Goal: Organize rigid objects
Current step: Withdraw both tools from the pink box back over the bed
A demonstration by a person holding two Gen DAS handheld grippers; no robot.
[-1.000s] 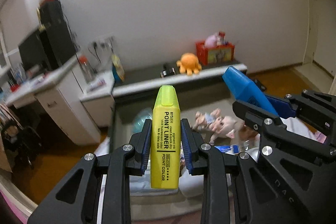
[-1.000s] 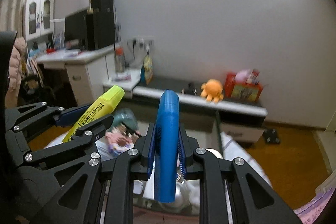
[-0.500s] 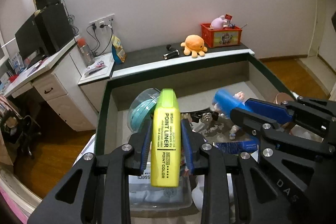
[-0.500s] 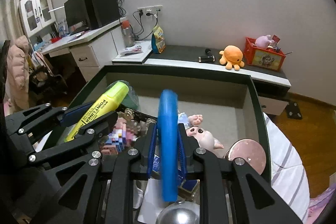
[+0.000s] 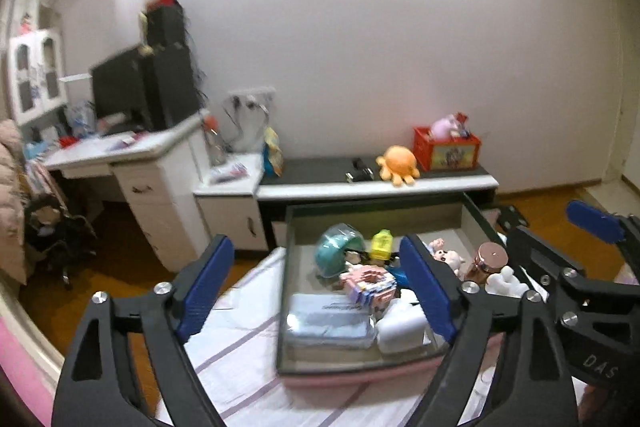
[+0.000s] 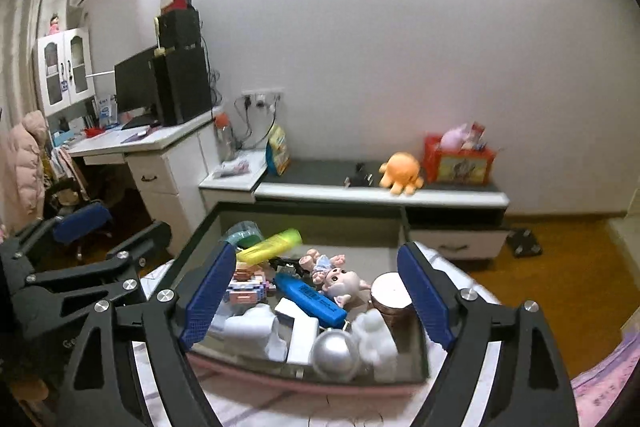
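Observation:
A dark-rimmed box (image 5: 360,367) (image 6: 304,209) stands on a striped sheet, full of small items. The yellow highlighter (image 5: 381,244) (image 6: 269,246) lies in it near the back, blurred in the right wrist view. The flat blue case (image 6: 310,294) lies on the pile in the middle; in the left wrist view a finger hides most of it. My left gripper (image 5: 316,251) hangs above the box's front, jaws opening, nothing between them. My right gripper (image 6: 317,255) is beside it, jaws opening and empty too.
In the box lie a teal roll (image 5: 338,251), a block toy (image 5: 368,281), a pig figure (image 6: 344,281), a rose-gold jar (image 6: 390,297) and a silver ball (image 6: 335,349). Behind stands a low cabinet (image 5: 376,183) with an orange plush (image 5: 398,163). A desk (image 5: 120,151) is left.
Both grippers went from shut to wide open. The highlighter and the blue case left the jaws and now lie in the box. Both grippers drew back and upward.

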